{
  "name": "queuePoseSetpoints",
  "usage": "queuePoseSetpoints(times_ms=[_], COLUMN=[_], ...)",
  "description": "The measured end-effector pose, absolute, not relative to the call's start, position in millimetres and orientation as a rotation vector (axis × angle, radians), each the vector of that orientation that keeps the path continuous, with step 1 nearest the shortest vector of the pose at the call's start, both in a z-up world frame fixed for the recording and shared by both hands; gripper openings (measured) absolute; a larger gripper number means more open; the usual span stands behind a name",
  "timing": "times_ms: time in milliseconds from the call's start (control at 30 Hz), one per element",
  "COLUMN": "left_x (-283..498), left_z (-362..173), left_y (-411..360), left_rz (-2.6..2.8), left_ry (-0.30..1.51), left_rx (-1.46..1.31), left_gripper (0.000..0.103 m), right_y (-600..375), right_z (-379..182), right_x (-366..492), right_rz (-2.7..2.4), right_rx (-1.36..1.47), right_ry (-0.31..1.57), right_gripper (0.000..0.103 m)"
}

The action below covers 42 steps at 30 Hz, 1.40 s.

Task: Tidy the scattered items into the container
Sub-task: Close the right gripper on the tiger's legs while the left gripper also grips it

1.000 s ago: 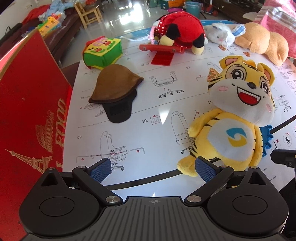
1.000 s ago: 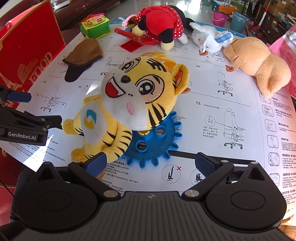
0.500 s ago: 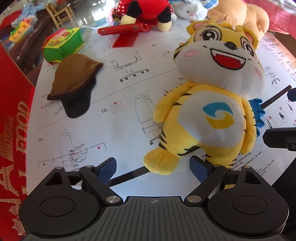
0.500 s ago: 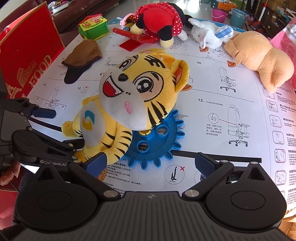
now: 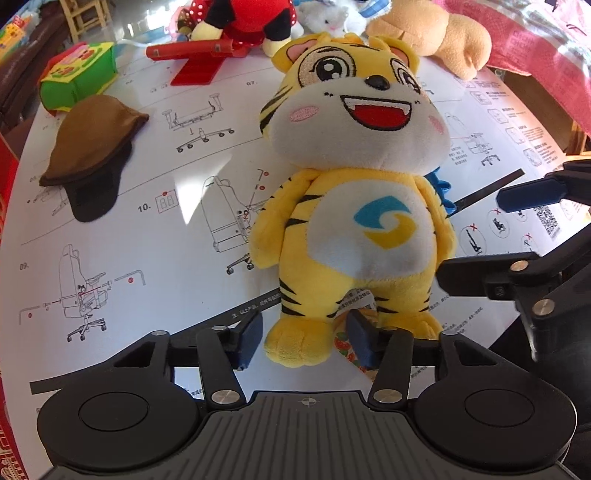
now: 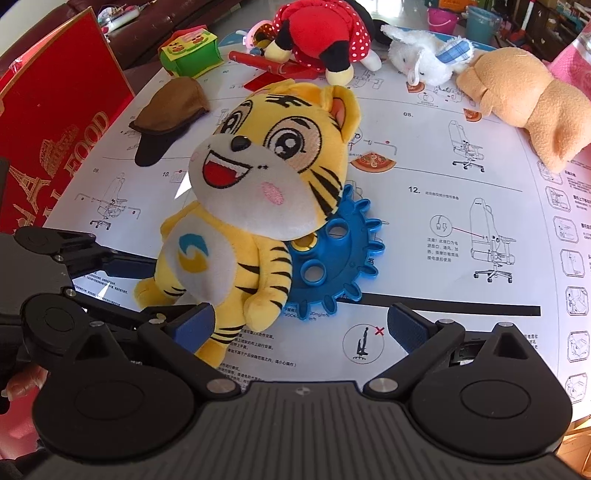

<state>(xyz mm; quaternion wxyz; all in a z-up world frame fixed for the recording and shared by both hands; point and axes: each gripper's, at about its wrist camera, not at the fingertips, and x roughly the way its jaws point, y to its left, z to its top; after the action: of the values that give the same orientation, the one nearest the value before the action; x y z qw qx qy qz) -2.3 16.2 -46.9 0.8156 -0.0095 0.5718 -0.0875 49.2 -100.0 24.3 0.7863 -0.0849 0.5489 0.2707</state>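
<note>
My left gripper (image 5: 304, 339), jaws just closing and half-narrowed, straddles one foot of the tiger plush (image 5: 354, 206), whose body runs away toward twelve o'clock on the bench (image 5: 147, 240); pads not yet pressing.

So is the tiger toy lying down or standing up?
Lying down, on its back: the tiger toy rests flat on the paper sheet, face and belly up.

Sunlight glares off a glossy pale floor (image 5: 147, 22) beyond the worktop (image 6: 424, 155). A dark brown sofa (image 6: 122, 33) stands at left, a small wooden chair (image 5: 83, 18) farther back, and plastic buckets (image 6: 480, 22) at right.
</note>
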Motion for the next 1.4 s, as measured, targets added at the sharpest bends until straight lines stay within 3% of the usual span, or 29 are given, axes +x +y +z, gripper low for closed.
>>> queuePoseSetpoints(times_ms=[67,533,833,1100,1200,1333,1400], left_x=[-2.8,-7.2,-8.5,-8.4,-5.9,-2.1,-1.4], left_z=[-47.4,-47.5,-47.6,-51.8,-51.3,-48.5,-47.7], left_y=[13.3,9.3,16.7,6.1,3.8,1.4,1.8], left_rz=[-0.183,-0.210,-0.181,-0.207,-0.176,-0.110,-0.112], left_ry=[1.220,1.213,1.156,1.161,1.169,1.186,1.184], left_rx=[-0.009,-0.014,-0.032,-0.032,-0.004,0.035,0.032], left_gripper=[0.061,0.065,0.079,0.085,0.078,0.043,0.036], right_y=[-97.6,-86.1,-99.1,-99.0,-96.1,-91.6,-91.8], right_z=[23.0,14.1,5.0,9.0,10.6,6.9,4.5], right_x=[48.0,51.9,55.4,51.4,50.2,52.2,55.3], right_rz=[0.590,0.605,0.573,0.579,0.597,0.604,0.606], right_rx=[-0.175,-0.171,-0.152,-0.160,-0.149,-0.131,-0.093], right_ry=[1.189,1.209,1.217,1.205,1.218,1.235,1.254], right_gripper=[0.094,0.092,0.088,0.072,0.069,0.070,0.070])
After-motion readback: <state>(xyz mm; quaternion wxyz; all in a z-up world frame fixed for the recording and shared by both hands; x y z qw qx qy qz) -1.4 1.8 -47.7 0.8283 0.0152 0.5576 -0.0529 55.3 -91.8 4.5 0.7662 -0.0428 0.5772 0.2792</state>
